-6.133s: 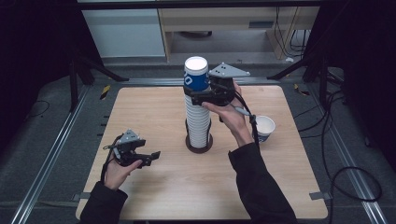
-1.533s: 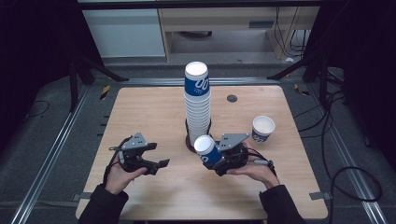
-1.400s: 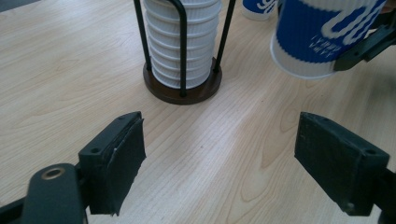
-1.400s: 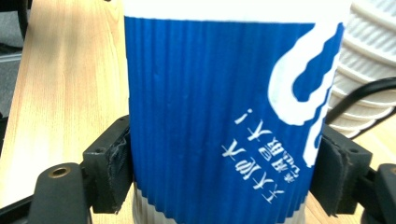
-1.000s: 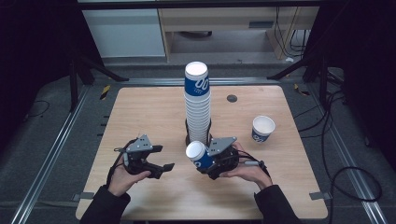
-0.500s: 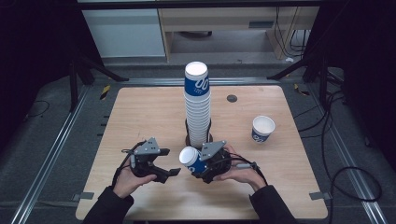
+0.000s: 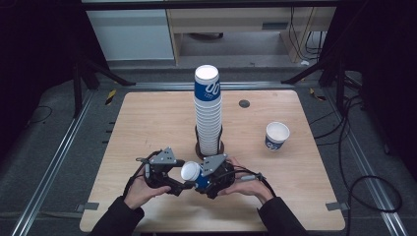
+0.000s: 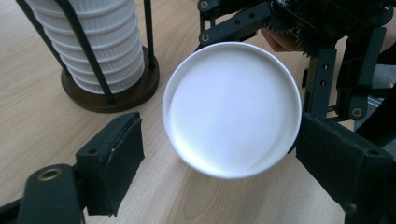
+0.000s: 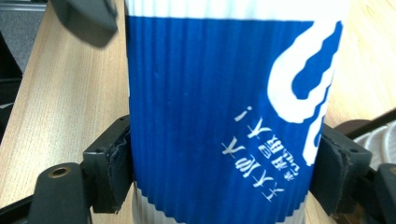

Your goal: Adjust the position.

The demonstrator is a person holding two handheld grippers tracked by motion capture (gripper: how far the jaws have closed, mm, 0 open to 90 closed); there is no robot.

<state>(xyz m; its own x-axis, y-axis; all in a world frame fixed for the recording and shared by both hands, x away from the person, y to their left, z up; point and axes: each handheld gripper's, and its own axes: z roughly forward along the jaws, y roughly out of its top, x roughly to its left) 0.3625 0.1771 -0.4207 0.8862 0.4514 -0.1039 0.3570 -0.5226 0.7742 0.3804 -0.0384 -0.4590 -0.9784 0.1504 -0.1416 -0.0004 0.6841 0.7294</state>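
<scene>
A blue-and-white ribbed paper cup [image 7: 191, 172] lies sideways in my right gripper [image 7: 204, 178], which is shut on its blue wall [image 9: 219, 107] just above the front of the table. The cup's white mouth [image 8: 231, 107] faces my left gripper [image 7: 183, 175]. That gripper [image 8: 219, 158] is open with the rim between its jaws. One pad [image 8: 345, 163] sits right at the rim; the other pad [image 8: 116, 163] stands well clear of it. A tall stack of the same cups [image 7: 208, 113] stands in a dark wire holder [image 7: 199, 147] just behind both grippers.
A single upright cup [image 7: 277, 135] stands at the right of the wooden table [image 7: 147, 123]. A small dark disc [image 7: 244, 103] lies near the far edge. Metal rails, tripod legs and cables surround the table on the floor.
My right hand has carried the cup left and slightly down toward the left gripper. The left gripper has edged right, so the cup's mouth now sits between its jaws.
</scene>
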